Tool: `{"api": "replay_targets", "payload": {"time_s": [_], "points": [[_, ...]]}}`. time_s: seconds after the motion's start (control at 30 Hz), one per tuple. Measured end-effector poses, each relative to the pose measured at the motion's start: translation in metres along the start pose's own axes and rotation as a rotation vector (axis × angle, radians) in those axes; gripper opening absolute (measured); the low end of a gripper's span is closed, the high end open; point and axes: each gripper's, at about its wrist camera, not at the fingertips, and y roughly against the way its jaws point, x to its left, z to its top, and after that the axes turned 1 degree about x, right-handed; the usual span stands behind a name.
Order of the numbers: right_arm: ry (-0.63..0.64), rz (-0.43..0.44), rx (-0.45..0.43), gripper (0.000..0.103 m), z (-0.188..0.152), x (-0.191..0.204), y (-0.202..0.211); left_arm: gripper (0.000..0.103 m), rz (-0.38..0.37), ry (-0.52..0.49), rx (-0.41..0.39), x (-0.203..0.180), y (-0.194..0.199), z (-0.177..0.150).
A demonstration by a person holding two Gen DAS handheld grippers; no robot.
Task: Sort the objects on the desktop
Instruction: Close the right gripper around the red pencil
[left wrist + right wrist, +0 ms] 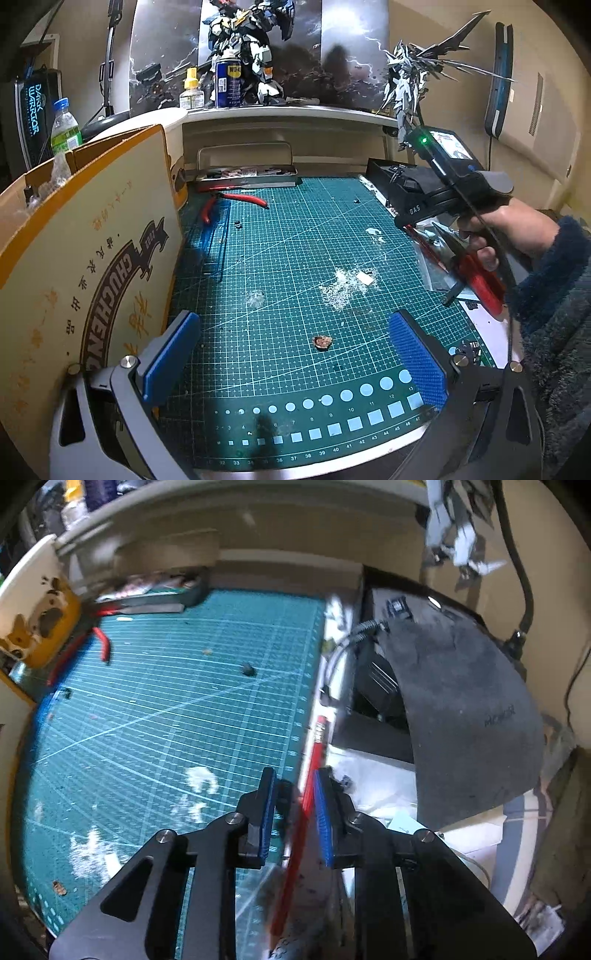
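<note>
Sorting looks barely begun. Red-handled cutters (pixel 236 201) lie loose at the far left of the green cutting mat (pixel 280 258), just in front of an open tin tray (pixel 245 173); white scraps (pixel 347 284) and a small brown bit (pixel 322 341) litter the mat's middle and near part. The right gripper (pixel 295 812) points steeply down at the mat's right edge, jaws narrowly parted with a red pencil (pixel 312 760) between them; whether the pads press it I cannot tell. The left gripper (pixel 295 354) hangs over the near mat, spread wide, empty. A cardboard box (pixel 92 236) stands left, a black case (pixel 461 709) right. The shelf (pixel 288 110) behind carries model robots and a spray can (pixel 228 79).
</note>
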Motion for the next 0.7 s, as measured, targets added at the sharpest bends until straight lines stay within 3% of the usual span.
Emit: {"api": "replay_targets", "payload": {"time_s": [0.43, 0.53, 0.57, 0.7], "points": [[-0.055, 0.1, 0.069, 0.026, 0.015, -0.014, -0.005, 0.103, -0.018, -0.016, 0.003, -0.007, 0.0, 0.001], [-0.063, 0.093, 0.078, 0.016, 0.013, -0.015, -0.006, 0.103, -0.019, -0.015, 0.003, -0.007, 0.0, 0.001], [-0.063, 0.089, 0.079, 0.005, 0.013, -0.015, -0.007, 0.103, -0.019, -0.015, 0.003, -0.006, 0.0, 0.001], [-0.082, 0.105, 0.054, 0.005, 0.007, -0.021, -0.003, 0.103, -0.02, -0.014, 0.003, -0.006, 0.0, 0.002]]}}
